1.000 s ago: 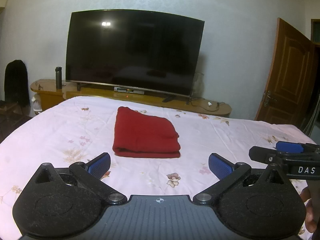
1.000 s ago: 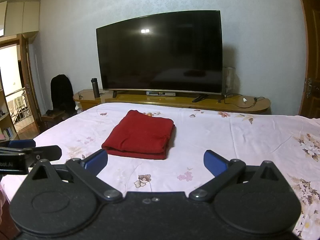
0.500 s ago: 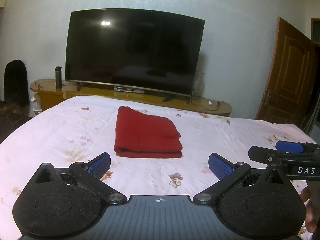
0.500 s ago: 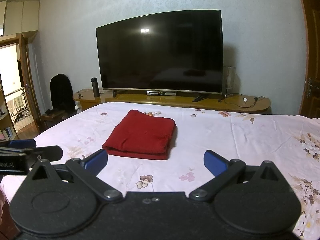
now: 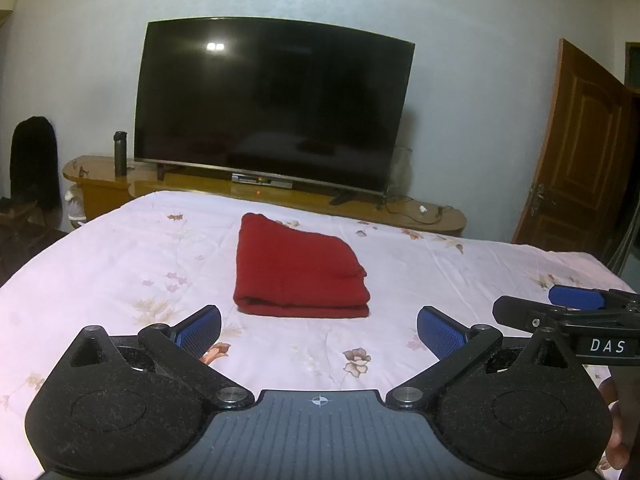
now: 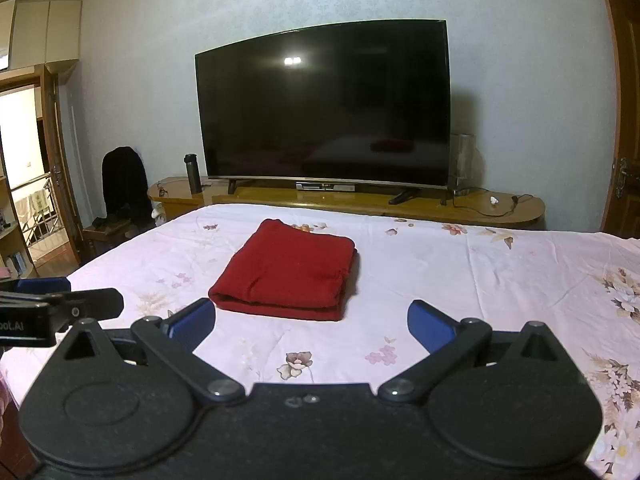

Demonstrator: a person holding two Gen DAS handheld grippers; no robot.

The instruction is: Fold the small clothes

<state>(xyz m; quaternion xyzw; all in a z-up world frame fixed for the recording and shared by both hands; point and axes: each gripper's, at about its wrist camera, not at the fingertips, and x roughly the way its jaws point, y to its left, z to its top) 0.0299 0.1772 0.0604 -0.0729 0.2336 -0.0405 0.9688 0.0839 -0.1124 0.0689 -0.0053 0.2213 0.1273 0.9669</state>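
Observation:
A red garment (image 5: pixel 298 270) lies folded into a neat rectangle on the pink floral bedspread (image 5: pixel 120 264); it also shows in the right wrist view (image 6: pixel 286 274). My left gripper (image 5: pixel 318 330) is open and empty, held above the near part of the bed, short of the garment. My right gripper (image 6: pixel 312 322) is open and empty, also short of the garment. The right gripper's side shows at the right edge of the left wrist view (image 5: pixel 576 312), and the left gripper shows at the left edge of the right wrist view (image 6: pixel 52 308).
A large black TV (image 5: pixel 272 104) stands on a wooden bench (image 5: pixel 424 212) past the bed's far edge, with a dark flask (image 5: pixel 120 153). A wooden door (image 5: pixel 580 152) is at the right. A chair with dark clothing (image 6: pixel 122 184) stands at the left.
Both grippers have drifted very slightly; the garment sits a touch lower and further right in the views. The garment itself has not moved.

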